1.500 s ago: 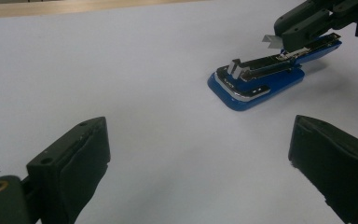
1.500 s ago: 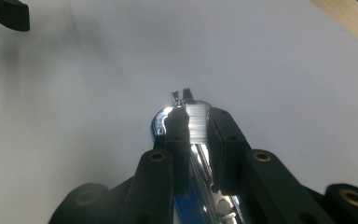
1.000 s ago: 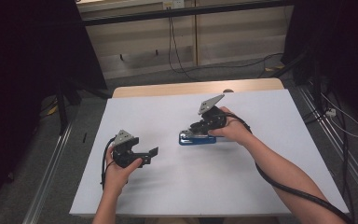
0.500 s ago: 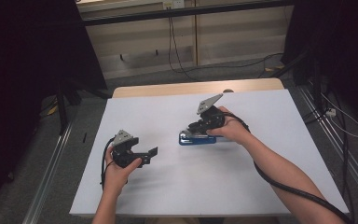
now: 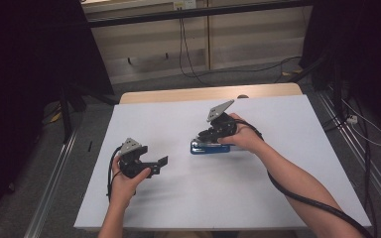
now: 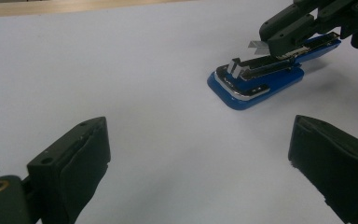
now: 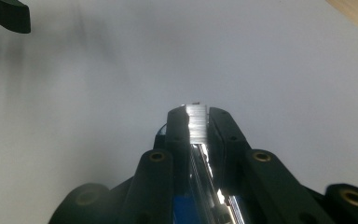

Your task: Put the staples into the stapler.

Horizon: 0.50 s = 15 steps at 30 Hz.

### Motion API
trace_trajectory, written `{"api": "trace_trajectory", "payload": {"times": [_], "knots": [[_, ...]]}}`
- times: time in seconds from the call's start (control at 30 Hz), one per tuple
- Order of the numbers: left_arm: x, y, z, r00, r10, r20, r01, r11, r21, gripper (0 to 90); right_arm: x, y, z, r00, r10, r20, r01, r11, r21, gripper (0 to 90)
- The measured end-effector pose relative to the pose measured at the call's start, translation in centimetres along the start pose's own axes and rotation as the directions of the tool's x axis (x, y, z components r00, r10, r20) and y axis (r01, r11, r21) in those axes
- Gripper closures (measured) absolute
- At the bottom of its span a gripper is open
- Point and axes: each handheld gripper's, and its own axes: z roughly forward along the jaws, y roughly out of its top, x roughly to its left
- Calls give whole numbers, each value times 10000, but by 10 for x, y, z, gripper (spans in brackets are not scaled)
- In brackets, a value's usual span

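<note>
While our right gripper (image 5: pixel 207 137) clamps a staple strip (image 7: pixel 196 122) over the blue stapler (image 6: pixel 256 79) mid-table, strip and stapler's long axis align; our left gripper (image 5: pixel 162 163) waits apart, jaws spread, empty.

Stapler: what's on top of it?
Right gripper, shut on a staple strip above the blue stapler's open metal channel. Channel's rear is covered by the gripper.
</note>
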Motion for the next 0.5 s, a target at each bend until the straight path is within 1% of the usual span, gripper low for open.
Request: {"api": "trace_trajectory", "payload": {"times": [0.1, 0.43, 0.5], "knots": [[0, 0, 0, 9999, 98, 38, -98, 9999, 66, 57, 0, 0, 2, 10000, -60, -54, 60, 10000, 58, 792], [0, 0, 0, 10000, 7, -8, -7, 10000, 5, 57, -4, -3, 5, 9997, -100, -208, 101, 9999, 78, 792], [0, 0, 0, 10000, 85, -19, -84, 9999, 81, 57, -4, -3, 6, 9997, -72, -241, 74, 9999, 79, 792]]}}
